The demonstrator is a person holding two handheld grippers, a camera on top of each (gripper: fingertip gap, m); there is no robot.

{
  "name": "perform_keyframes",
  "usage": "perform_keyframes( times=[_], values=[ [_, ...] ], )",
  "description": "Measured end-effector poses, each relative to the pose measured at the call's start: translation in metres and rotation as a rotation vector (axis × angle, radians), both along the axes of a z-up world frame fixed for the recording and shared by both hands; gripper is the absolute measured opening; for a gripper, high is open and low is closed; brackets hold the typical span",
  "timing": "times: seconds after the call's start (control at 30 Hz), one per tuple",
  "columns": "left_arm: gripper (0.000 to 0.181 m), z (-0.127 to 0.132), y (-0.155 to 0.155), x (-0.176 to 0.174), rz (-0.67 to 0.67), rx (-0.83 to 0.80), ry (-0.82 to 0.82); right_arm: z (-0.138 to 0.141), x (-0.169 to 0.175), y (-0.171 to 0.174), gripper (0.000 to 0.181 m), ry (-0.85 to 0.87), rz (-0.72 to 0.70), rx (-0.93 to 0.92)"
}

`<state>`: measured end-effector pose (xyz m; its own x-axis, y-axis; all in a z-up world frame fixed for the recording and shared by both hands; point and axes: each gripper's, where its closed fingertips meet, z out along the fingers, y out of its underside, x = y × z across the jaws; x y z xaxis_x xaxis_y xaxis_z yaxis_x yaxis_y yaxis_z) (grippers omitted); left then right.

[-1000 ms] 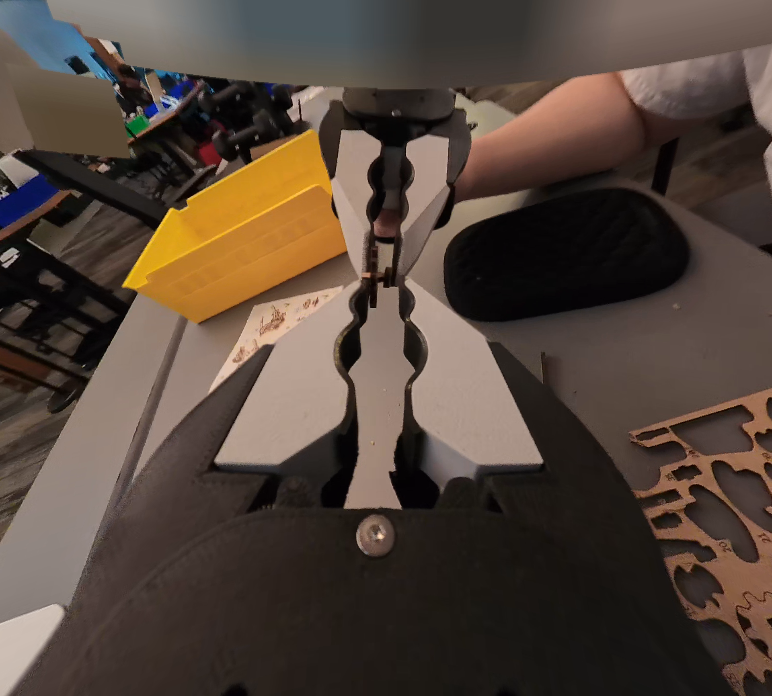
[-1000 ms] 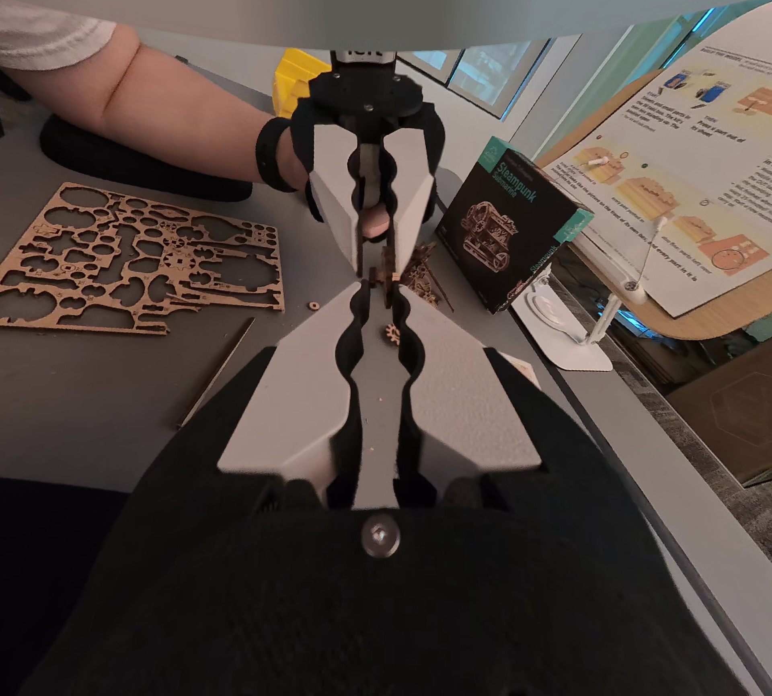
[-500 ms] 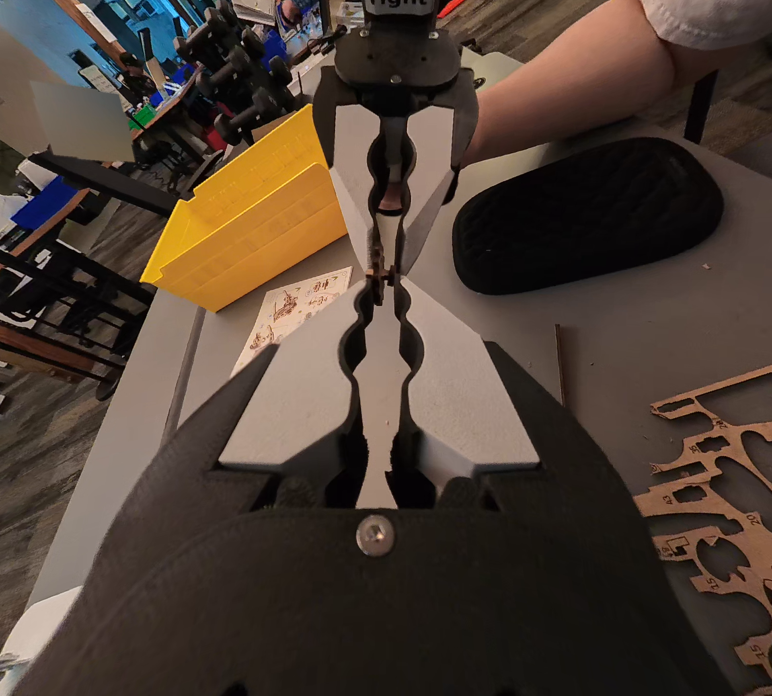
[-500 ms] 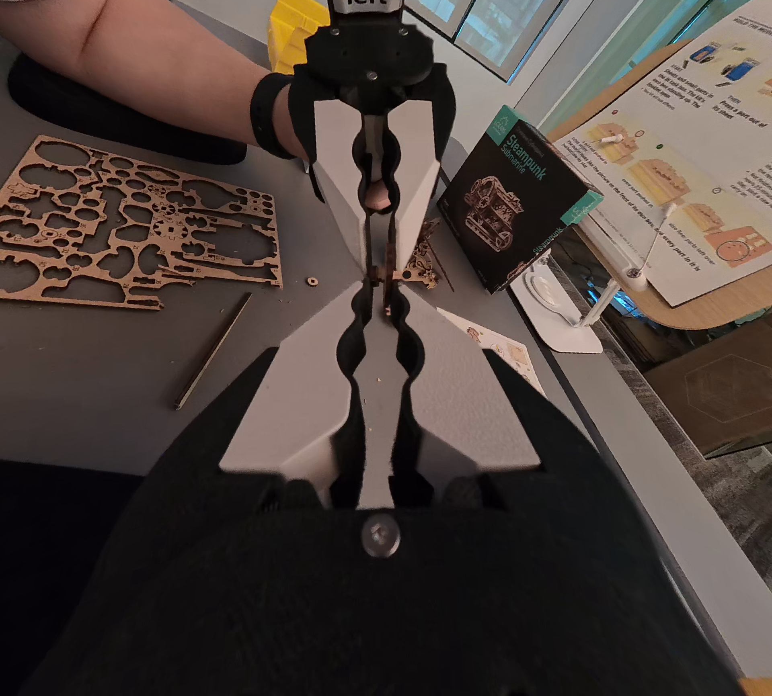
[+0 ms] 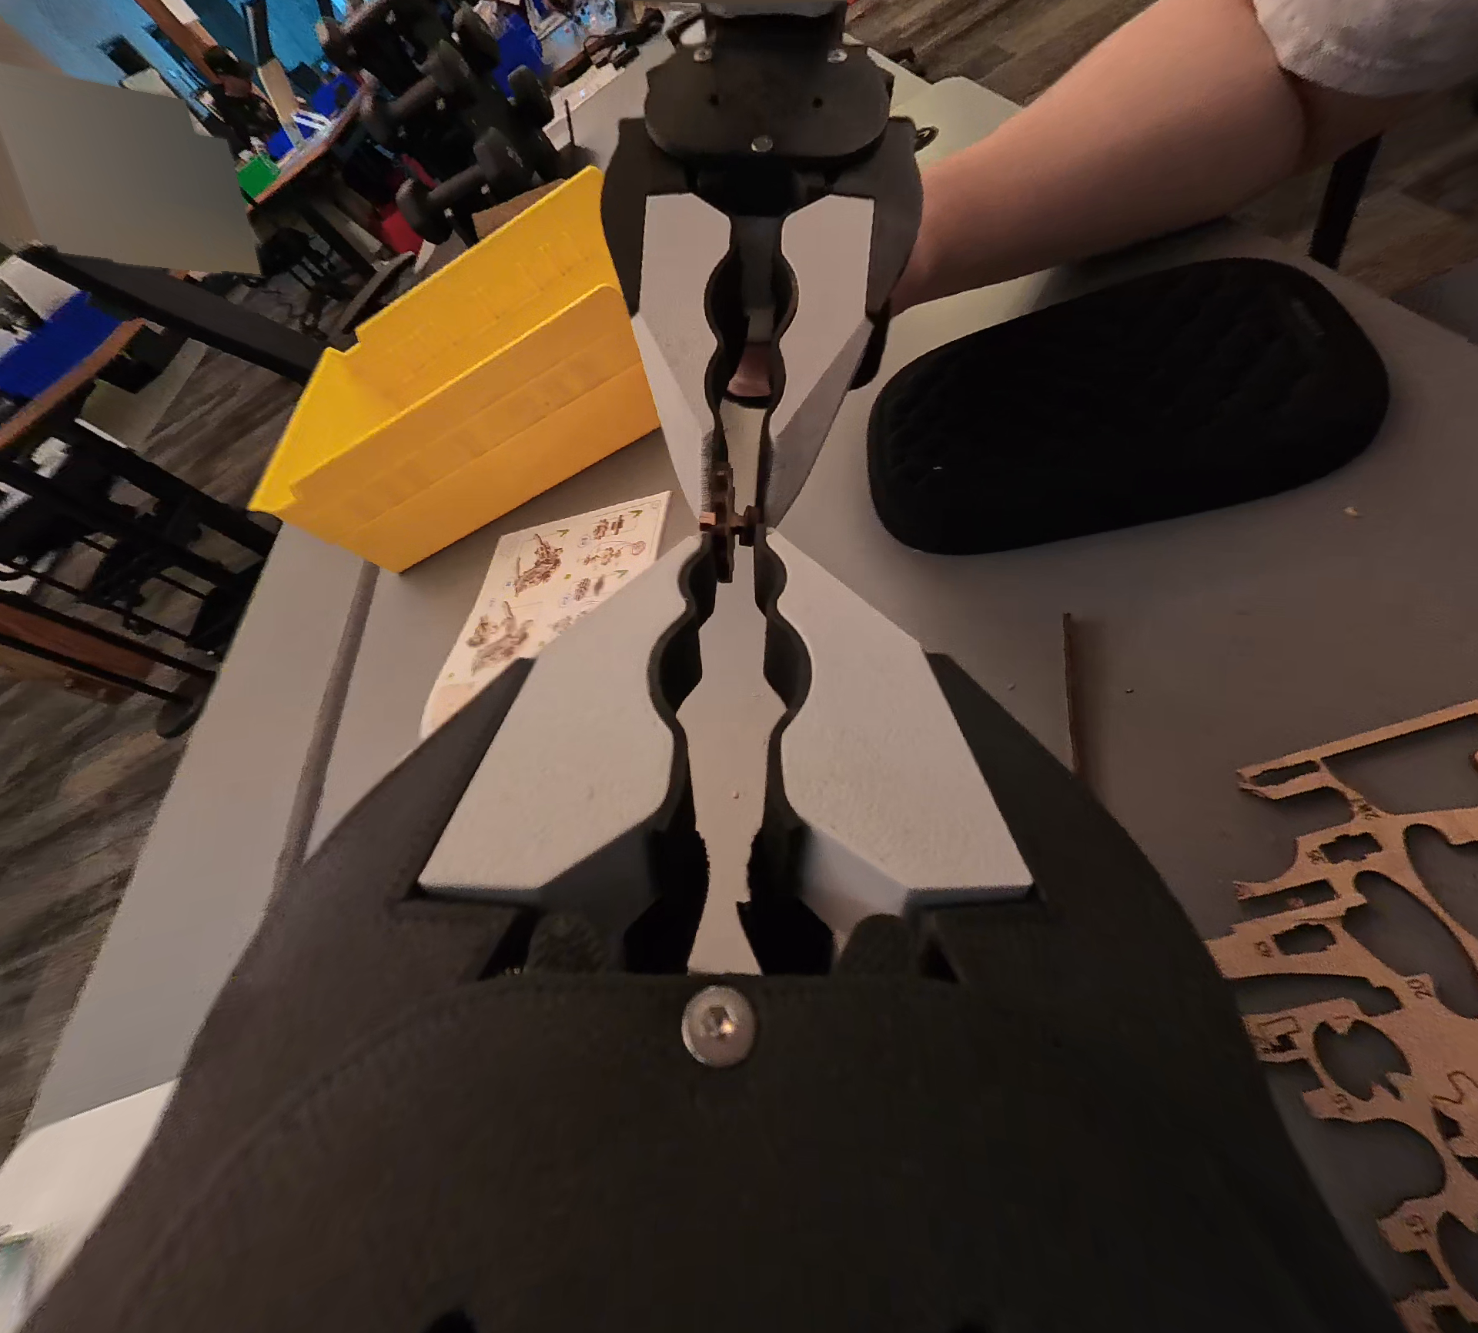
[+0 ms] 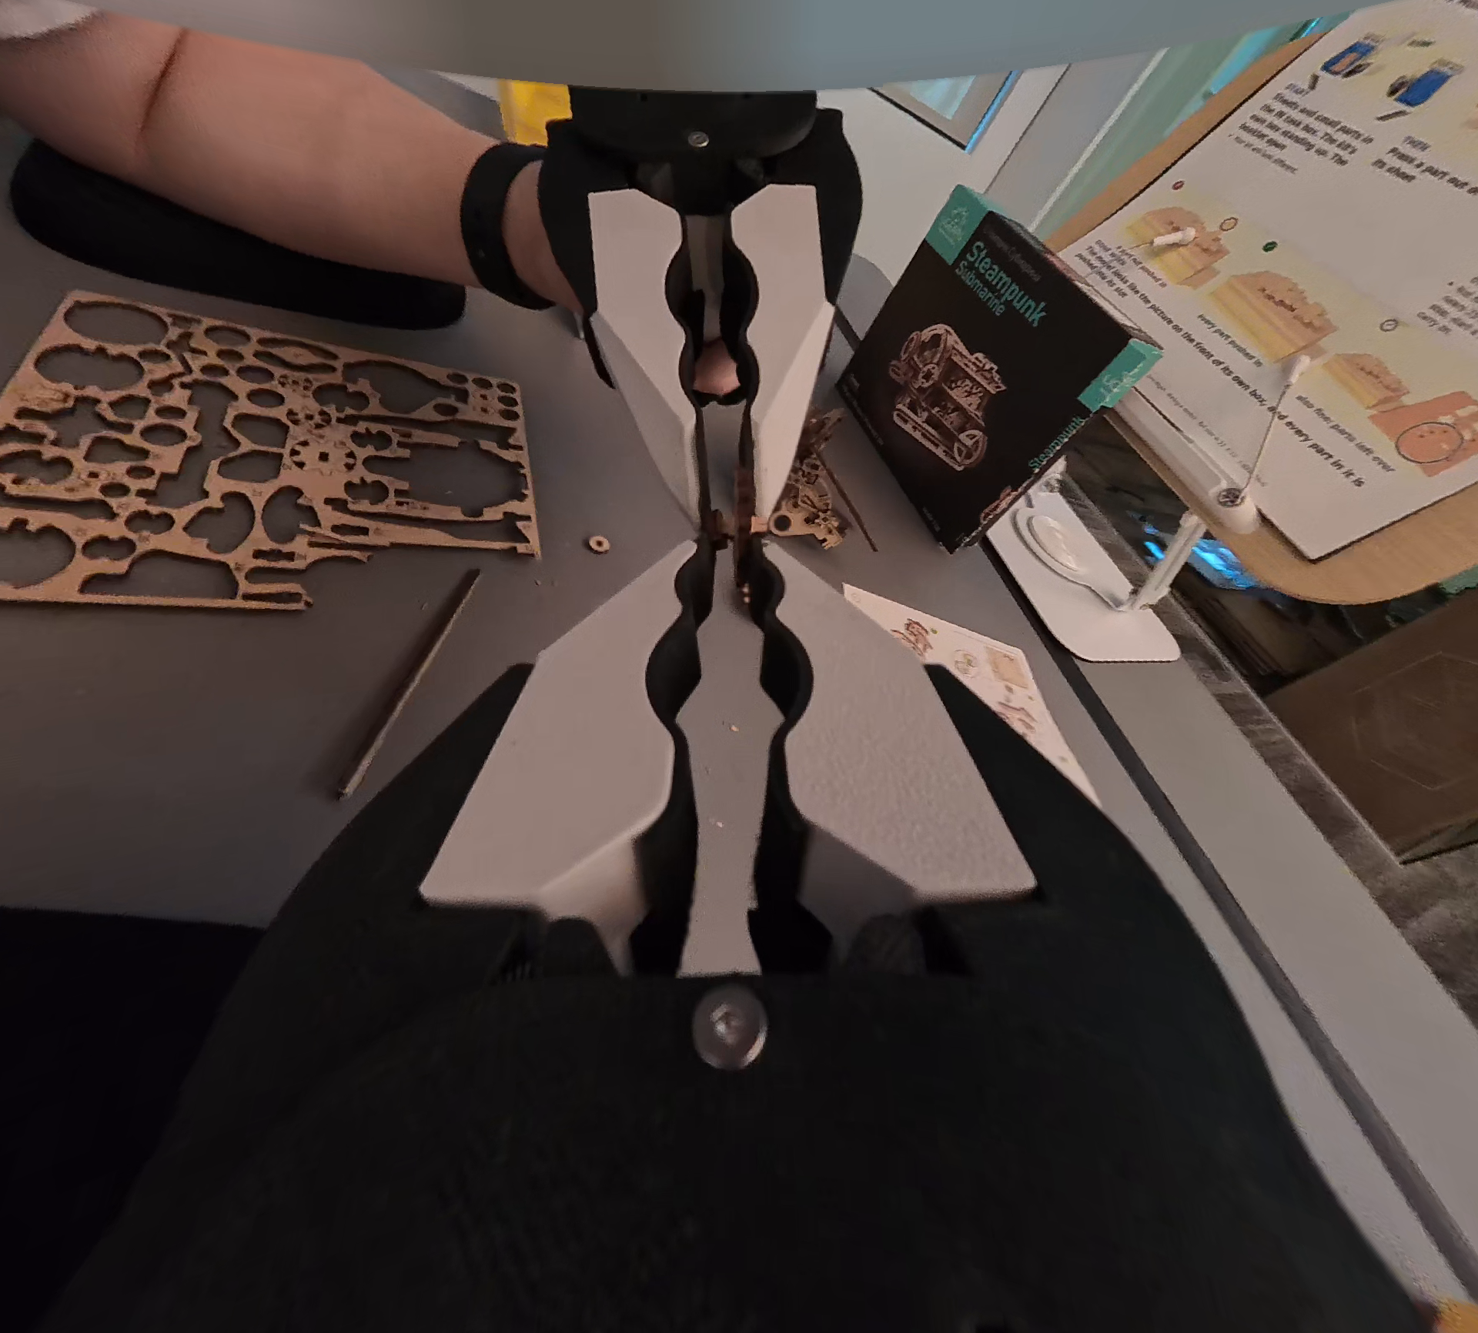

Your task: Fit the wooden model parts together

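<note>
My left gripper (image 5: 726, 559) and right gripper (image 6: 732, 567) meet tip to tip above the grey table (image 5: 1040, 615). Both are shut on small wooden model parts (image 5: 725, 525) held between the two pairs of fingertips. A thin flat wooden piece (image 6: 744, 519) stands edge-on and reaches into both grippers. A small cross piece (image 6: 718, 520) sits across it at the meeting point. I cannot tell which gripper holds which piece. The right gripper shows in the left wrist view (image 5: 740, 495), and the left gripper in the right wrist view (image 6: 724, 503).
A yellow bin (image 5: 480, 399) and an instruction sheet (image 5: 560, 583) lie left. A black pad (image 5: 1120, 407) lies under the person's forearm. A cut-out wooden sheet (image 6: 240, 447), a thin stick (image 6: 408, 679), a part-built model (image 6: 808, 487) and a dark box (image 6: 992, 375) are near. Only a small space, under 4 cm, lies between the two pairs of fingers.
Both grippers stay tip to tip on the wooden parts. The pair has shifted and tilted slightly over the table. The grip looks unchanged.
</note>
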<state>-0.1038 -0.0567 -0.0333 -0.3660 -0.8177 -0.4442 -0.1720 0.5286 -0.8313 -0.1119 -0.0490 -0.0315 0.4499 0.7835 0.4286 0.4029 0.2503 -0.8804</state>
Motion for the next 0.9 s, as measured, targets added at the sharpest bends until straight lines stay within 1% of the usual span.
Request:
perform_keyframes(
  times=[0.1, 0.17, 0.23, 0.33, 0.43, 0.53, 0.7, 0.9],
  values=[
    [0.007, 0.007, -0.003, 0.002, 0.008, -0.028, -0.018, 0.009, 0.002, -0.003, 0.007, 0.049, 0.016, 0.015],
    [0.007, 0.007, -0.002, 0.002, 0.019, -0.009, -0.012, 0.009, 0.002, -0.002, 0.007, 0.033, -0.002, 0.034],
    [0.006, 0.007, -0.002, 0.001, 0.014, -0.027, 0.002, 0.009, 0.001, -0.002, 0.007, 0.042, 0.002, 0.04],
    [0.007, 0.0, -0.001, 0.001, 0.016, -0.078, 0.062, 0.002, 0.001, 0.0, 0.006, 0.05, 0.014, -0.029],
    [0.008, -0.001, 0.003, 0.003, 0.036, -0.062, 0.044, -0.001, 0.002, 0.003, 0.006, 0.087, 0.017, -0.092],
    [0.008, 0.0, 0.002, 0.003, 0.039, -0.037, 0.012, -0.001, 0.003, 0.002, 0.006, 0.086, 0.026, -0.098],
    [0.007, -0.008, 0.001, 0.001, 0.016, -0.087, 0.098, -0.007, 0.001, 0.001, 0.006, 0.046, 0.037, -0.13],
    [0.006, -0.008, -0.001, 0.0, 0.01, -0.1, 0.121, -0.008, 0.0, -0.001, 0.006, 0.048, 0.033, -0.161]
  ],
)
